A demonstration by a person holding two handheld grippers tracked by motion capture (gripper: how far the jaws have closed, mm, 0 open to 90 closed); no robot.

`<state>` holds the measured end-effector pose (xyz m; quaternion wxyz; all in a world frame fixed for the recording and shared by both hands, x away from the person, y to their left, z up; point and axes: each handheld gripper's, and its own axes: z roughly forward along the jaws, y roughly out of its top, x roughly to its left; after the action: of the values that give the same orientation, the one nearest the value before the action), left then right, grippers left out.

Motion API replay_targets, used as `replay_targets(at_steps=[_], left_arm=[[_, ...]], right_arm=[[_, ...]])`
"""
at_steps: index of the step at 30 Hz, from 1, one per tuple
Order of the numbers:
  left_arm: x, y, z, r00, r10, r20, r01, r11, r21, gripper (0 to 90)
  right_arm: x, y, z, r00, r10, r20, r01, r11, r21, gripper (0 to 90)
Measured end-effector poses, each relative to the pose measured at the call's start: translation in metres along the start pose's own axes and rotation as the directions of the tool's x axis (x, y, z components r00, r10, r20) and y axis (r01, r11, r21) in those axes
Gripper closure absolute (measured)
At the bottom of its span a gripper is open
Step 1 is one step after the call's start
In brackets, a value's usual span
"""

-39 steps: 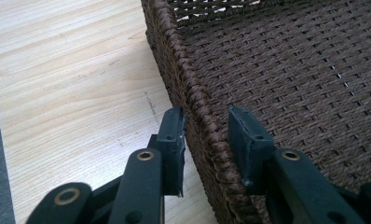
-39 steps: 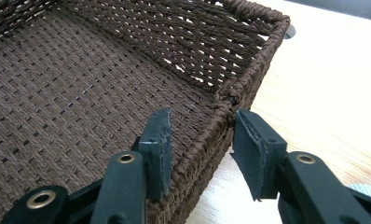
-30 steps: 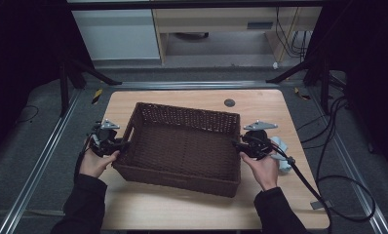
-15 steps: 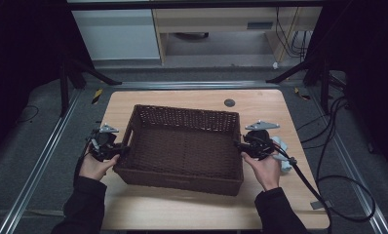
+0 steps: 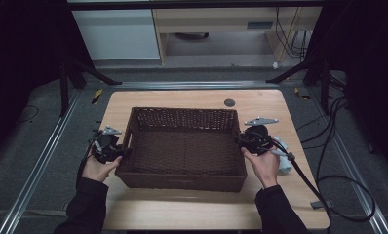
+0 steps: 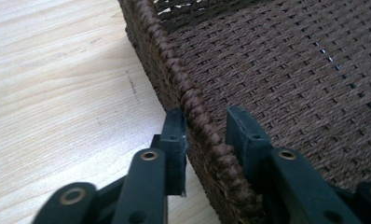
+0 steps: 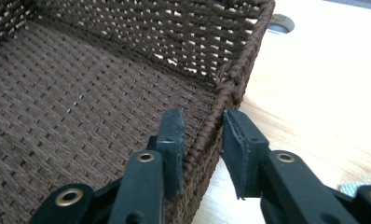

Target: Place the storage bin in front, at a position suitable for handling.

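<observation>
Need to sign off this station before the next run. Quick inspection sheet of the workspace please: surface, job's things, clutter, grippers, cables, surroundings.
Surface: light wooden table, round dark grommet near the far edge.
Job's things: brown wicker basket, standing flat mid-table, nothing inside.
Clutter: pale cloth-like item beside the right hand, partly hidden.
Grippers: left gripper straddles the basket's left rim, gap on the inner side; right gripper straddles the right rim, jaws just been closing, pads not clearly pressing.
Cables: black cable trails from the right gripper off the table; more cables loop on the floor.
Surroundings: grey floor, metal rails, white cabinet behind.
</observation>
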<state>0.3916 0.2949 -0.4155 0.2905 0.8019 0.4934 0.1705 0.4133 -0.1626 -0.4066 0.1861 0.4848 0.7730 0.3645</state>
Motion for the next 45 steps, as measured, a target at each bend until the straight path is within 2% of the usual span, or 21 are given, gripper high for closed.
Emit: replay_targets(at_steps=[1,2,4,6,7,11,14,18,21,22,25,26,29,31,37,38,45], left_arm=[[0.002,0.001,0.000,1.0000,-0.007,-0.006,0.007,0.9999,-0.011,60.3],[0.005,0.003,0.001,0.9998,-0.017,0.007,0.017,0.9998,-0.014,57.3],[0.007,0.005,0.003,0.9998,-0.014,0.013,0.014,0.9998,-0.015,56.3],[0.007,0.006,0.005,0.9999,-0.008,0.009,0.008,1.0000,-0.006,56.7],[0.008,0.008,0.008,1.0000,-0.006,0.003,0.006,1.0000,0.002,60.3],[0.007,0.006,0.008,0.9994,-0.024,0.024,0.024,0.9997,-0.003,67.4],[0.005,0.005,0.008,0.9991,-0.033,0.025,0.033,0.9995,-0.001,67.4],[0.000,0.000,0.005,0.9986,-0.052,0.008,0.052,0.9986,-0.006,67.3],[-0.001,-0.001,0.004,0.9982,-0.059,0.006,0.059,0.9982,-0.009,67.2],[-0.002,-0.001,0.004,0.9984,-0.056,-0.001,0.056,0.9984,-0.005,67.1],[-0.002,0.000,0.004,0.9986,-0.052,-0.006,0.052,0.9987,0.001,66.9],[-0.002,0.000,0.004,0.9985,-0.054,-0.004,0.054,0.9985,0.003,66.8],[-0.002,0.000,0.004,0.9983,-0.058,0.000,0.058,0.9983,0.006,66.4],[-0.002,0.000,0.004,0.9985,-0.054,-0.004,0.054,0.9985,0.006,66.2],[-0.003,0.001,0.004,0.9988,-0.046,-0.014,0.046,0.9988,0.013,67.4],[-0.004,0.002,0.004,0.9988,-0.043,-0.022,0.043,0.9989,0.019,67.7],[-0.004,0.003,0.005,0.9990,-0.029,-0.033,0.030,0.9989,0.034,68.5]], right_arm=[[0.000,0.000,-0.001,1.0000,0.003,0.002,-0.003,1.000,-0.009,62.2],[0.001,0.000,-0.004,1.0000,0.000,0.006,0.000,1.000,-0.015,61.5],[0.002,-0.002,-0.011,0.9999,-0.011,-0.003,0.011,1.000,-0.016,61.5],[0.003,-0.003,-0.014,0.9999,-0.014,-0.004,0.014,1.000,-0.016,62.5],[0.005,-0.006,-0.016,0.9998,-0.017,-0.007,0.017,1.000,0.006,65.4],[0.007,-0.009,-0.011,0.9996,-0.027,-0.008,0.027,0.999,0.020,68.6],[0.004,-0.007,-0.008,0.9999,-0.009,-0.014,0.009,1.000,0.018,69.8],[0.002,-0.004,-0.004,0.9999,-0.010,-0.007,0.010,1.000,0.015,70.6],[0.002,-0.003,-0.004,0.9999,-0.015,-0.008,0.015,1.000,0.016,69.8],[0.001,-0.002,-0.007,0.9999,-0.006,-0.010,0.006,1.000,0.002,63.6],[-0.002,-0.001,-0.014,0.9999,-0.003,-0.016,0.003,1.000,-0.027,61.8],[-0.005,0.001,-0.022,0.9999,0.001,-0.013,-0.002,0.999,-0.048,59.0],[-0.010,0.001,-0.029,1.0000,-0.004,0.003,0.004,0.998,-0.059,57.0],[-0.017,-0.001,-0.037,0.9995,-0.001,0.032,0.003,0.997,-0.071,52.8],[-0.034,-0.017,-0.040,0.9967,0.030,0.076,-0.025,0.998,-0.058,47.6],[-0.041,-0.024,-0.041,0.9949,0.042,0.092,-0.037,0.998,-0.054,45.7],[-0.058,-0.037,-0.046,0.9883,0.070,0.136,-0.062,0.996,-0.059,43.9]])
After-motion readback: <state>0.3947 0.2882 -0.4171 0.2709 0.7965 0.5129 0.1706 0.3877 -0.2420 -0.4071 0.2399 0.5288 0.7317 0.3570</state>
